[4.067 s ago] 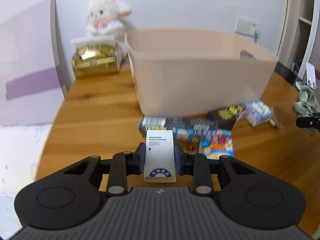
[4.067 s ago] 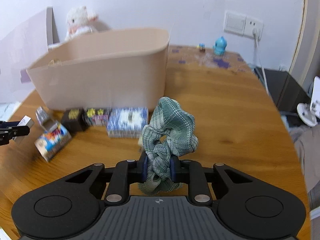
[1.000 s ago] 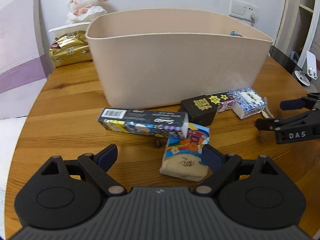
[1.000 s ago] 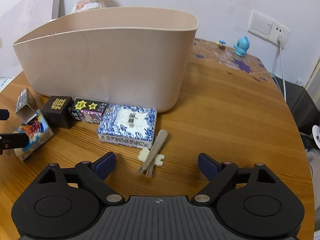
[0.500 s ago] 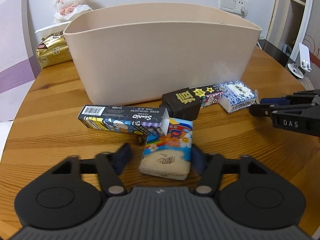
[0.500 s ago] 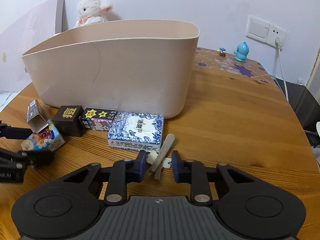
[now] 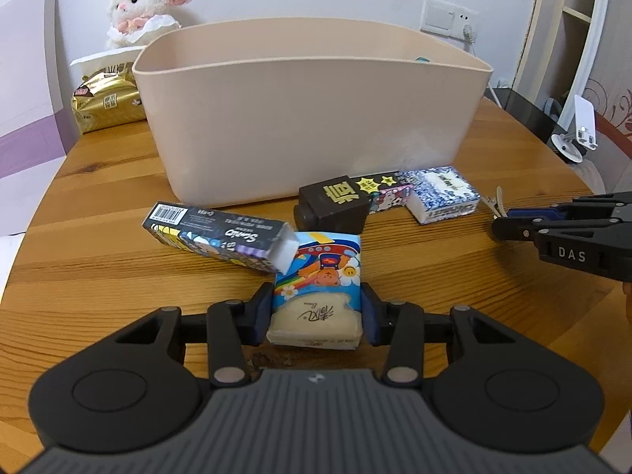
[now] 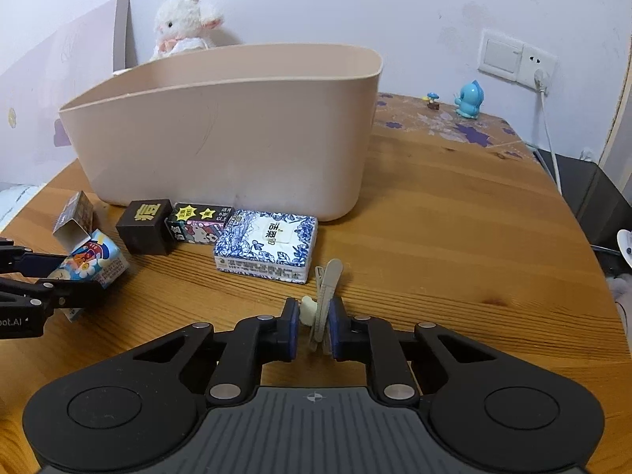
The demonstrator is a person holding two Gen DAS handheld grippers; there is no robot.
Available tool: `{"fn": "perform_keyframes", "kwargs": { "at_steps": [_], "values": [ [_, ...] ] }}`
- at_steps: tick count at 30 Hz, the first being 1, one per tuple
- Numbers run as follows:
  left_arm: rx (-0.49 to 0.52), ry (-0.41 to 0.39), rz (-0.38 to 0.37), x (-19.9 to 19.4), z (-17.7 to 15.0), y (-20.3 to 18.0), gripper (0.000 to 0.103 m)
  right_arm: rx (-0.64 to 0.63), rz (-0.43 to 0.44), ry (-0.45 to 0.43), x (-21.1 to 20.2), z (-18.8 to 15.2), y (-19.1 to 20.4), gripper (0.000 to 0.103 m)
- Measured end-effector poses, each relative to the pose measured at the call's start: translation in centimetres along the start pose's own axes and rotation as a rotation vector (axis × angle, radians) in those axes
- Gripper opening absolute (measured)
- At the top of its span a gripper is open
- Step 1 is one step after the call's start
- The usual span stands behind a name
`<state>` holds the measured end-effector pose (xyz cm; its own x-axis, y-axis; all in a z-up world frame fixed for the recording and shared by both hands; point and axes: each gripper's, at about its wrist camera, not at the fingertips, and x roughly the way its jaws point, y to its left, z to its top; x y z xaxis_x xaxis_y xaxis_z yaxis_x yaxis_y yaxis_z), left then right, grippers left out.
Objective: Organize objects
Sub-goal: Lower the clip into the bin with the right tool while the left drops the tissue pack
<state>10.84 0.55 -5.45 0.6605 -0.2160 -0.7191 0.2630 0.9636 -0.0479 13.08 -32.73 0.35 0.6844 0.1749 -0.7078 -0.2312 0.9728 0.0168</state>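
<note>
On the wooden surface [image 7: 98,268], left side: left tongs [image 7: 317,308] have just been closing and now press both flanks of the cartoon tissue pack [image 7: 318,284], which lies flat, its far corner touching the open end of the long dark carton [image 7: 221,237]. Grip sits on the near half of the pack. Judgement: raise straight up before any forward travel, otherwise the carton gets dragged along; soft pack may sag at the far end, so keep the tilt steady.

Centre: beige bin [image 7: 312,118] stands just behind the row of small boxes; the rim is tall, so both loads need to clear it well before release. Black cube box [image 7: 331,205], star-print box [image 8: 199,223] and blue floral tissue pack [image 8: 268,243] lie untouched along its front wall.

Right side: right tongs [image 8: 312,326] are drawn narrow on the hair clip [image 8: 326,296], which lies on the surface just in front of the floral pack. Clip is thin, with a cream ornament at the left pad; hold looks shallow. Judgement: lift slowly, check it does not pivot between the pads.
</note>
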Motion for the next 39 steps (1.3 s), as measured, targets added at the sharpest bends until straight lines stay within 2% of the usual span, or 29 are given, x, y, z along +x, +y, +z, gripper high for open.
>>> {"fn": "perform_keyframes", "kwargs": {
  "at_steps": [8, 16, 21, 27, 31, 34, 39],
  "values": [
    [0.029, -0.068, 0.007, -3.1, 0.8, -0.1, 0.047, 0.008, 0.02, -0.076, -4.3, 0.6, -0.3, 0.014],
    [0.049, -0.169, 0.044, -6.6, 2.8, 0.3, 0.047, -0.017, 0.039, -0.206, -9.0, 3.9, -0.2, 0.014],
    [0.046, -0.235, 0.078, -8.0, 5.4, 1.0, 0.047, -0.031, 0.04, -0.278, -10.1, 6.8, -0.5, 0.014],
    [0.036, -0.288, 0.132, -8.3, 9.4, 1.9, 0.047, -0.052, 0.036, -0.334, -10.1, 10.3, -0.6, 0.014],
    [0.058, -0.3, 0.167, -7.1, 11.9, 2.1, 0.047, -0.057, 0.039, -0.327, -8.7, 12.2, -0.3, 0.014],
    [0.065, -0.279, 0.202, -5.5, 13.5, 2.1, 0.047, -0.044, 0.047, -0.314, -7.3, 13.3, -0.3, 0.014],
    [0.063, -0.203, 0.207, -2.2, 15.2, 2.1, 0.047, -0.054, 0.046, -0.266, -4.3, 14.8, 0.4, 0.014]
  ]
}}
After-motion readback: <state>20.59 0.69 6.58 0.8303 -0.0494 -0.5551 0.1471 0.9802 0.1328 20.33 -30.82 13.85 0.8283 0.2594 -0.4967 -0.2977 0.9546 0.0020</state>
